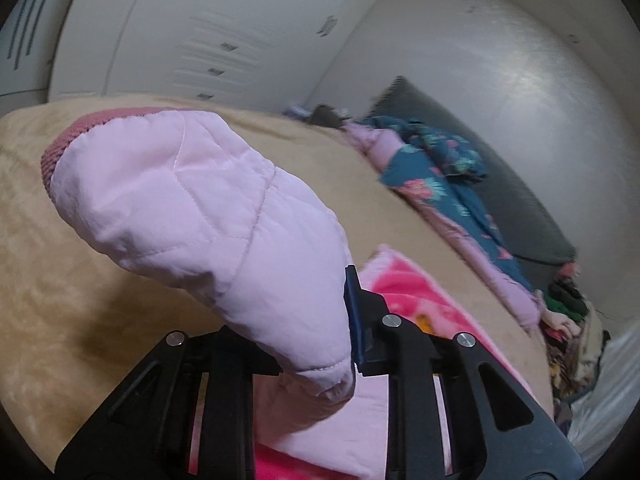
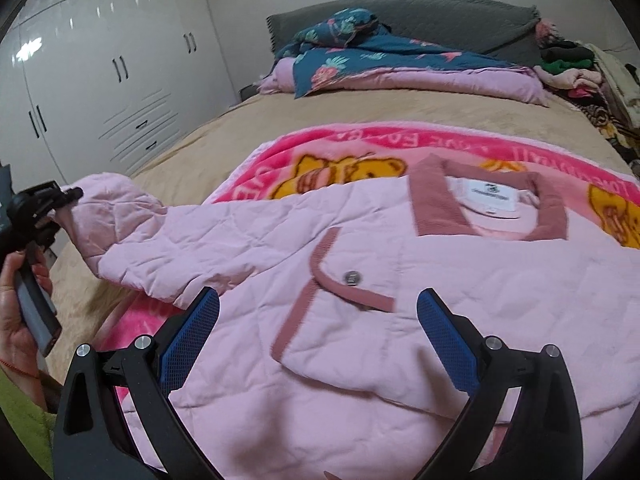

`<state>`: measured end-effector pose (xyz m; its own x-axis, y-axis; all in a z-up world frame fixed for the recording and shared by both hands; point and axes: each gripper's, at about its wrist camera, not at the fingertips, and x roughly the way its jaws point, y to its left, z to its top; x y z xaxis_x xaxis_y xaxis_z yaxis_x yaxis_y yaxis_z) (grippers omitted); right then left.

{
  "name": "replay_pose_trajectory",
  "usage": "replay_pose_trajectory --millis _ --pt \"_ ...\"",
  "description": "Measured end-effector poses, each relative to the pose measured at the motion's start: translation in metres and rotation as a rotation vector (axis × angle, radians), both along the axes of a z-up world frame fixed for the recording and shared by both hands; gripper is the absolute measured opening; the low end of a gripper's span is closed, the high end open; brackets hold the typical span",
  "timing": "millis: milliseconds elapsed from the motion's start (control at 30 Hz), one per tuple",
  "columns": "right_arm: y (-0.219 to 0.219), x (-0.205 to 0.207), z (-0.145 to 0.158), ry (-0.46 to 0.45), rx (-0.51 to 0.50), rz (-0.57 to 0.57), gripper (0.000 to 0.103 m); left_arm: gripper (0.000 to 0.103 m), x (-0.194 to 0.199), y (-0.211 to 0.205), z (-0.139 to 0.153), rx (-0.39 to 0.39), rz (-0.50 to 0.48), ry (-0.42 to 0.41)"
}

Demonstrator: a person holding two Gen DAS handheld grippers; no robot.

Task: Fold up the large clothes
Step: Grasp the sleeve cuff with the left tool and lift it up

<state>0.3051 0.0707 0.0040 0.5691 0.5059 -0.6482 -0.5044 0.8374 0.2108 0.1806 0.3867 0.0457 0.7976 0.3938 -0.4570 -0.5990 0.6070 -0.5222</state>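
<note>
Pale pink quilted jacket (image 2: 360,248) — dusty-rose trim; hot-pink blanket (image 2: 360,140) — yellow bears.

The pink quilted jacket (image 2: 360,280) lies on the pink cartoon fleece blanket (image 2: 360,148), floral bedding (image 2: 360,56) behind

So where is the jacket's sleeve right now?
The sleeve is lifted off the bed at the right wrist view's left edge, pinched in the left gripper.
</note>
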Motion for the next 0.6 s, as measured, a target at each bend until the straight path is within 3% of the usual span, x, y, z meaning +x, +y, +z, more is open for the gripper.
replay_pose_trajectory --millis 300,600 --pt "-0.046 -0.013 0.015 -0.031 0.023 -0.068 0.099 0.014 0.011 -0.061 0.032 0.078 -0.139 -0.069" --pt "-0.091 -0.016 0.02 -0.041 0.035 -0.158 0.099 0.014 0.035 -0.103 0.039 0.095 -0.299 -0.113"
